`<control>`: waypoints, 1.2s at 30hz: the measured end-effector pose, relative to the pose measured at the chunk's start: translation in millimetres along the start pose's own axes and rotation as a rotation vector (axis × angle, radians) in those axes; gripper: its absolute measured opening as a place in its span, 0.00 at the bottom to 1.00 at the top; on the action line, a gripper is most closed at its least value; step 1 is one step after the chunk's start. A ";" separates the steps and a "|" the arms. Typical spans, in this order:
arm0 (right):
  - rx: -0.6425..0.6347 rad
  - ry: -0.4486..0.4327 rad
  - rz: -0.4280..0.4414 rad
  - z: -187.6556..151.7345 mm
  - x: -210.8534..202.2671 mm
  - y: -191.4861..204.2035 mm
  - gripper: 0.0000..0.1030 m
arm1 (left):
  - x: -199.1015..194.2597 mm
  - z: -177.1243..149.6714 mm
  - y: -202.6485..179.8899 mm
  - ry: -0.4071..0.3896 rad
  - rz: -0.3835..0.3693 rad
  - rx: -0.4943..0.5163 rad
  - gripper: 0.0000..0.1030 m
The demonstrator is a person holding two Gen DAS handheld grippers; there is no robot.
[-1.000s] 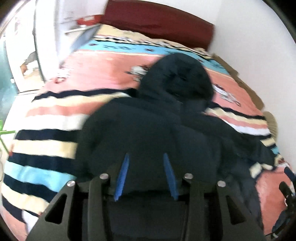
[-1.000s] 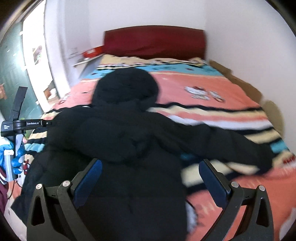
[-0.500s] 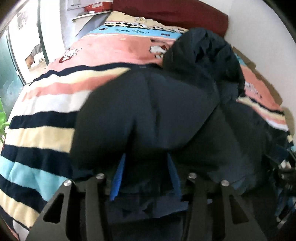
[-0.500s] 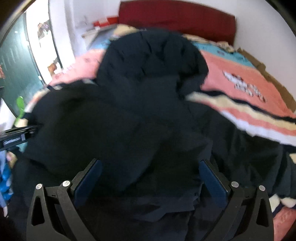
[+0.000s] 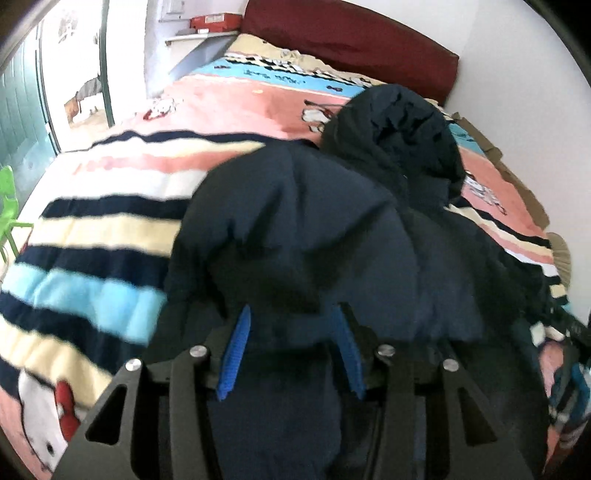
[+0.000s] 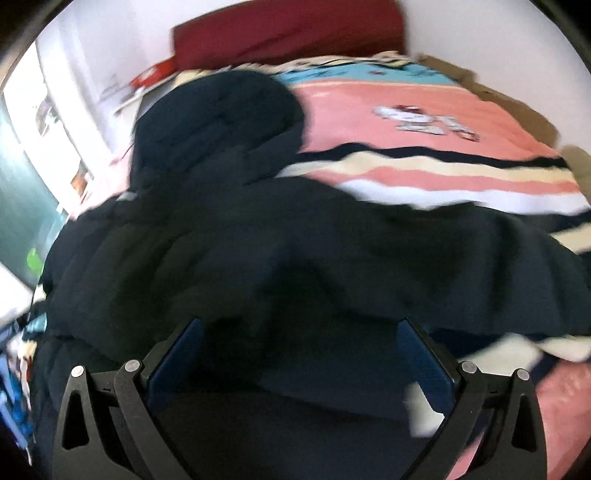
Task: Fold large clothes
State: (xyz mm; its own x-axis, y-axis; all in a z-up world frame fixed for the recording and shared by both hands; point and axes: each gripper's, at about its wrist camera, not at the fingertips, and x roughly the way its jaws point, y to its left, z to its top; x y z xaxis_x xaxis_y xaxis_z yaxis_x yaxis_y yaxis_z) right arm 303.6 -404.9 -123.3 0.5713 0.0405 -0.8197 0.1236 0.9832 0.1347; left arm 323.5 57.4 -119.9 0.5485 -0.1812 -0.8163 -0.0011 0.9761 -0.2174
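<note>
A large dark navy hooded padded jacket lies on the bed, hood towards the headboard. It also shows in the right wrist view. My left gripper is shut on the jacket fabric, which bunches between its blue fingers. My right gripper is open wide just above the jacket's lower part, fabric lying between and under its fingers. One sleeve stretches right across the blanket.
The bed has a striped pink, cream, navy and blue blanket and a dark red headboard. A white wall runs along the right side. A shelf with a red box and a doorway are left.
The left gripper has carried the jacket's left side over towards the middle. The right gripper has moved in low over the jacket, staying open.
</note>
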 end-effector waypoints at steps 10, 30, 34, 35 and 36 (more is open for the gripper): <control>0.294 -0.106 -0.318 16.4 -61.6 -232.4 0.99 | -10.1 -48.2 -10.1 0.007 0.000 -0.021 0.44; 0.605 0.006 -0.315 -18.9 -14.4 -396.5 0.57 | 5.0 -63.3 -16.8 0.013 0.051 -0.023 0.46; 0.557 -0.006 -0.284 -11.6 -18.0 -388.0 0.27 | 5.7 -64.4 -15.4 0.013 0.046 -0.029 0.46; 0.541 -0.009 -0.285 -9.3 -20.8 -384.4 0.24 | 5.6 -64.6 -15.5 0.013 0.045 -0.030 0.46; 0.528 -0.021 -0.282 -7.3 -25.4 -380.5 0.23 | 5.8 -64.7 -14.6 0.013 0.043 -0.034 0.46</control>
State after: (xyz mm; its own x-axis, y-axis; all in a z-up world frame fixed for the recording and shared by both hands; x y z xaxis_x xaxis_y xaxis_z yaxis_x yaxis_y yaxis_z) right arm 236.2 -778.7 -157.8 0.4729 -0.2179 -0.8538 0.6563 0.7336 0.1763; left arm 272.6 34.3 -156.1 0.5369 -0.1412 -0.8317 -0.0527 0.9784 -0.2001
